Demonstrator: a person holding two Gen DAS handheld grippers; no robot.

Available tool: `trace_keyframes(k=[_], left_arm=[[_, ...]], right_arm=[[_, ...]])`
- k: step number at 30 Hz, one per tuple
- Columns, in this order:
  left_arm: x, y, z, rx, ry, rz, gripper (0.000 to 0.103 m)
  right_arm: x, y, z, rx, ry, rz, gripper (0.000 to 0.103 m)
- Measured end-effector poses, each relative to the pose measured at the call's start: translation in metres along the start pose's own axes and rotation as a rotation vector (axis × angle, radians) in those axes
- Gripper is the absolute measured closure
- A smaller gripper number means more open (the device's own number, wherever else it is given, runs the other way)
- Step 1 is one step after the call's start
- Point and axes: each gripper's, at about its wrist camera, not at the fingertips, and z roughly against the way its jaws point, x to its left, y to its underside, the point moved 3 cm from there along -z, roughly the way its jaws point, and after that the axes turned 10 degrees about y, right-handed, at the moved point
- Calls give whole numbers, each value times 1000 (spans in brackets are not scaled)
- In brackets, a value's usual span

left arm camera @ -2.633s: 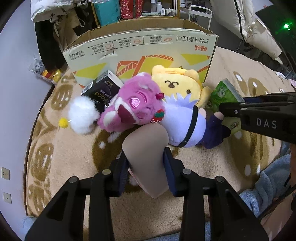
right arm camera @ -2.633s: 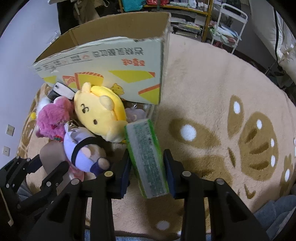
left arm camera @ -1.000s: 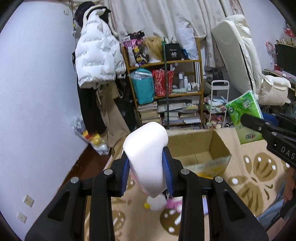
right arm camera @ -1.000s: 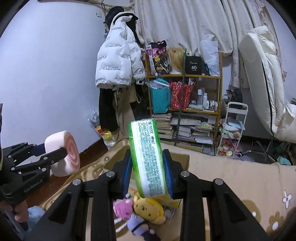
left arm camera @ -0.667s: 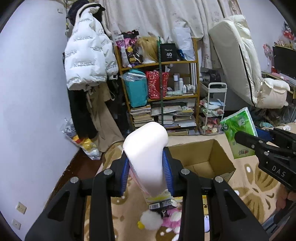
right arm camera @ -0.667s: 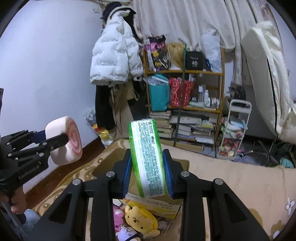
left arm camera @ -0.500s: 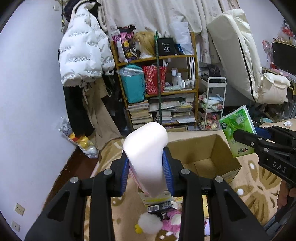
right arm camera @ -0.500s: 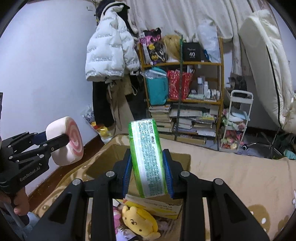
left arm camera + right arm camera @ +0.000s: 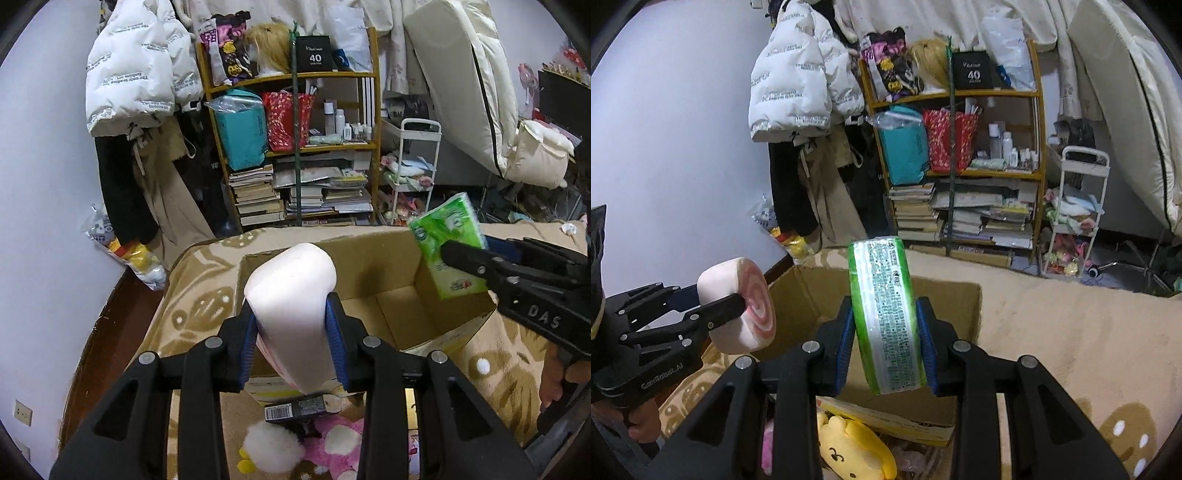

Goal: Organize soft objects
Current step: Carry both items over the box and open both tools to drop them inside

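My left gripper (image 9: 293,345) is shut on a pink-and-white swirl cushion (image 9: 291,314), held over the near edge of an open cardboard box (image 9: 391,317). In the right wrist view that cushion (image 9: 738,306) shows its pink spiral face at the left. My right gripper (image 9: 886,352) is shut on a green tissue pack (image 9: 886,317), above the same box (image 9: 956,314). In the left wrist view the tissue pack (image 9: 448,251) hangs over the box's right wall. The box's inside looks bare.
On the beige patterned rug (image 9: 207,299) in front of the box lie a yellow plush (image 9: 853,450), a pink plush (image 9: 340,443), a white pompom (image 9: 269,450) and a small black carton (image 9: 295,406). A cluttered bookshelf (image 9: 295,147) and hanging jackets (image 9: 136,74) stand behind.
Both grippers have come down and forward toward the box with their loads. The box opening now sits larger and right under the cushion and the tissue pack.
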Motion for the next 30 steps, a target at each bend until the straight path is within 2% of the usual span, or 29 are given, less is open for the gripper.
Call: trace_keyframes(k=[6, 9, 11, 13, 15, 17, 20, 21, 23, 25, 30], left_arm=[[-2, 3, -4, 2, -8, -5, 65], [-2, 0, -4, -5, -1, -1, 60], [-2, 2, -2, -16, -12, -1, 44], [-1, 2, 1, -25, -39, 4, 38], [0, 3, 3, -3, -42, 15, 37], [0, 3, 8, -6, -34, 23, 36], [2, 2, 18, -25, -88, 8, 23], [3, 2, 20, -30, -103, 5, 22], [6, 2, 27, -34, -115, 12, 19], [9, 1, 31, -31, -118, 20, 17], [14, 3, 47, -45, -178, 20, 7]], right_arm=[[6, 8, -13, 31, 16, 37, 68], [6, 9, -14, 33, 20, 45, 68], [6, 10, -14, 34, 24, 46, 68], [5, 10, -13, 37, 23, 42, 67], [4, 10, -10, 30, 17, 33, 60], [2, 8, -4, 15, 17, 29, 44], [2, 5, 6, -10, 30, 39, 37], [2, 4, 9, -17, 37, 42, 34], [0, 3, 14, -31, 51, 35, 20], [0, 4, 20, -35, 57, 27, 13], [2, 3, 31, -38, 65, 30, 4]])
